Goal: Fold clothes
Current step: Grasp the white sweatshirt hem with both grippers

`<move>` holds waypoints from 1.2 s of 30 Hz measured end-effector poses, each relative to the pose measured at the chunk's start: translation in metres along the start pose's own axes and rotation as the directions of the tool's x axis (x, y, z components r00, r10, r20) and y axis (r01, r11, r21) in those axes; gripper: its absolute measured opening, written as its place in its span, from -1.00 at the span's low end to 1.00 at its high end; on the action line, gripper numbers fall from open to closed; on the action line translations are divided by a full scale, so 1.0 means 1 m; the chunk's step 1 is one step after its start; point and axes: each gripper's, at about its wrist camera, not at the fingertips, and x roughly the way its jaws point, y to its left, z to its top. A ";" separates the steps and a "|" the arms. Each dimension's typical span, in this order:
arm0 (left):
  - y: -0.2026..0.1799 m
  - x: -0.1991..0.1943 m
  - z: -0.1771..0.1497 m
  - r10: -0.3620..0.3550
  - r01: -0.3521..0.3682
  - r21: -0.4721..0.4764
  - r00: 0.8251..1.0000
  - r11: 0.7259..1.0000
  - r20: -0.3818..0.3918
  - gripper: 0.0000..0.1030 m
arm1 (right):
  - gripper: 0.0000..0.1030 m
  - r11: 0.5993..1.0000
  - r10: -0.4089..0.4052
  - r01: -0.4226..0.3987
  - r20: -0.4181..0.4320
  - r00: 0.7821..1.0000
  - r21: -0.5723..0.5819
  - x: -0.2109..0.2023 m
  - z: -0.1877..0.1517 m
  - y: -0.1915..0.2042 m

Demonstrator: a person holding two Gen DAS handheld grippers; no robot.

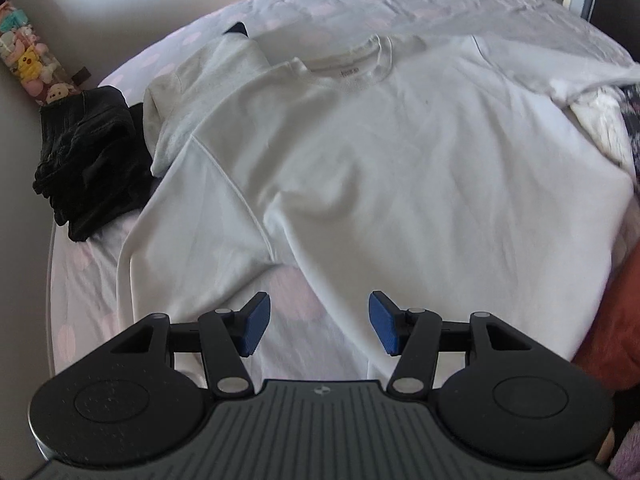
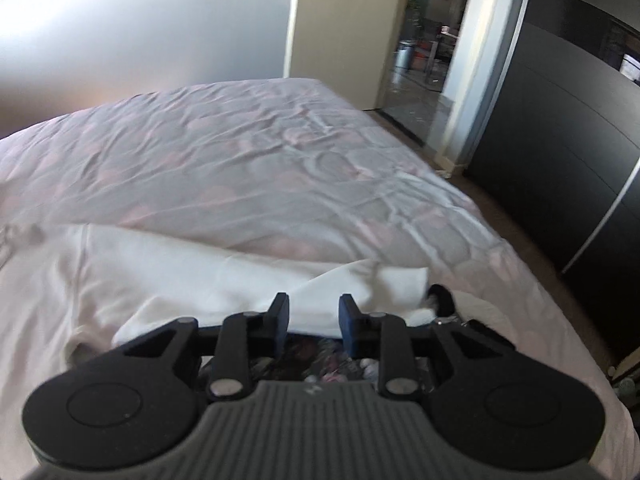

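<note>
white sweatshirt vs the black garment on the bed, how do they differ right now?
Colour: the white sweatshirt is pale; the black garment is dark.
Pose: the sweatshirt lies spread out flat, collar away from the camera, one sleeve folded in; the black garment sits bunched in a compact heap.
Place: the sweatshirt fills the middle of the bed; the black garment lies at its left edge.
Both rest on the bed, ungripped.

white sweatshirt (image 1: 360, 152), pink-dotted sheet (image 2: 240, 152)
</note>
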 end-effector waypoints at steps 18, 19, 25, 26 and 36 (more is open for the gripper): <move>-0.013 0.039 -0.079 -0.123 0.132 0.003 0.935 0.991 -0.331 0.36 | -0.16 0.844 0.346 -0.516 -0.589 0.731 -0.145 -0.014 -0.147 0.166; -0.015 0.043 -0.079 -0.118 0.128 0.007 0.932 0.992 -0.343 0.36 | -0.14 0.844 0.342 -0.518 -0.605 0.719 -0.138 -0.011 -0.150 0.171; -0.017 0.069 -0.085 -0.120 0.135 0.011 0.915 0.991 -0.386 0.36 | 0.03 0.855 0.294 -0.505 -0.689 0.662 -0.120 0.014 -0.166 0.193; -0.017 0.072 -0.086 -0.130 0.143 0.006 0.912 0.990 -0.390 0.36 | 0.04 0.859 0.286 -0.499 -0.699 0.655 -0.116 0.018 -0.168 0.195; -0.028 0.091 -0.087 -0.197 0.207 -0.019 0.895 0.978 -0.399 -0.10 | 0.08 0.885 0.248 -0.460 -0.761 0.599 -0.074 0.050 -0.182 0.211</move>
